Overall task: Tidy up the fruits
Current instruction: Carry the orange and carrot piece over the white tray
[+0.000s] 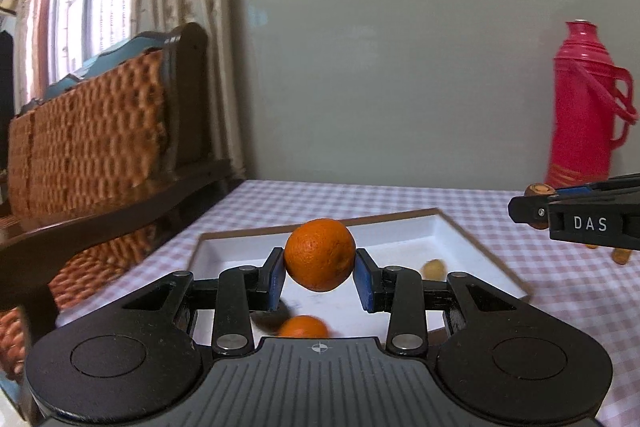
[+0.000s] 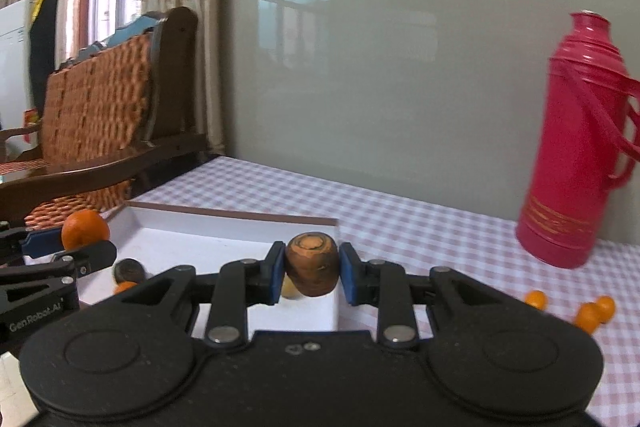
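Note:
My left gripper (image 1: pixel 320 277) is shut on an orange (image 1: pixel 320 254) and holds it above the white tray (image 1: pixel 472 243). It also shows in the right wrist view (image 2: pixel 86 229). My right gripper (image 2: pixel 312 275) is shut on a brown carrot (image 2: pixel 312 269), held end-on over the tray's (image 2: pixel 208 227) right part. In the tray lie a second orange (image 1: pixel 303 327), a small yellowish fruit (image 1: pixel 434 268) and a dark round fruit (image 2: pixel 129 270). The right gripper enters the left wrist view at the right edge (image 1: pixel 532 209).
A red thermos (image 2: pixel 576 155) stands at the back right of the checked tablecloth (image 2: pixel 420 223). Three small kumquats (image 2: pixel 588 315) lie on the cloth to the right. A wooden chair with a woven cushion (image 1: pixel 92 139) stands left of the table.

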`<move>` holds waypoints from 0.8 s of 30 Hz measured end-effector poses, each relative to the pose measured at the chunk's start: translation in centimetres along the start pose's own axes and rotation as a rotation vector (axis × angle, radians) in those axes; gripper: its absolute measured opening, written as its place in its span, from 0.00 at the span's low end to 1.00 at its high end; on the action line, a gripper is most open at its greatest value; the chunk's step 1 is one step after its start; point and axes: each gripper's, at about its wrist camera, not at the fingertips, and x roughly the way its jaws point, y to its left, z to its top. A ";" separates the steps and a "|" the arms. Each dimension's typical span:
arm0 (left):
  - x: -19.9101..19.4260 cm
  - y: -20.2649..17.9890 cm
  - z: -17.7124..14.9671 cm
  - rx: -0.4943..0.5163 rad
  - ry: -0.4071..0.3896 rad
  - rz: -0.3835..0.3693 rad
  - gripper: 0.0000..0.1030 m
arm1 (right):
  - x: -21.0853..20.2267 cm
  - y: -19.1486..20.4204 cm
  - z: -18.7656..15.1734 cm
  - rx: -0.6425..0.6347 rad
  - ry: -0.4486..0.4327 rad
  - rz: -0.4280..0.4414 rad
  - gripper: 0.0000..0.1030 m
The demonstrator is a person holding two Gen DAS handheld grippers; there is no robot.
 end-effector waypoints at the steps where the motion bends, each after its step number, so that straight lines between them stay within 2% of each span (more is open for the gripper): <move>1: 0.1 0.5 -0.1 -0.002 0.002 0.008 0.36 | 0.3 0.5 0.1 -0.006 0.001 0.008 0.19; 11: 1.7 4.0 0.0 -0.045 0.005 0.077 0.36 | 2.4 4.2 0.9 -0.048 -0.006 0.059 0.19; 18: 3.4 5.0 0.5 -0.097 0.014 0.083 0.36 | 3.7 4.6 1.2 -0.043 0.006 0.057 0.19; 24: 4.3 4.7 0.5 -0.087 0.014 0.085 0.36 | 4.9 4.2 1.4 -0.014 0.016 0.058 0.19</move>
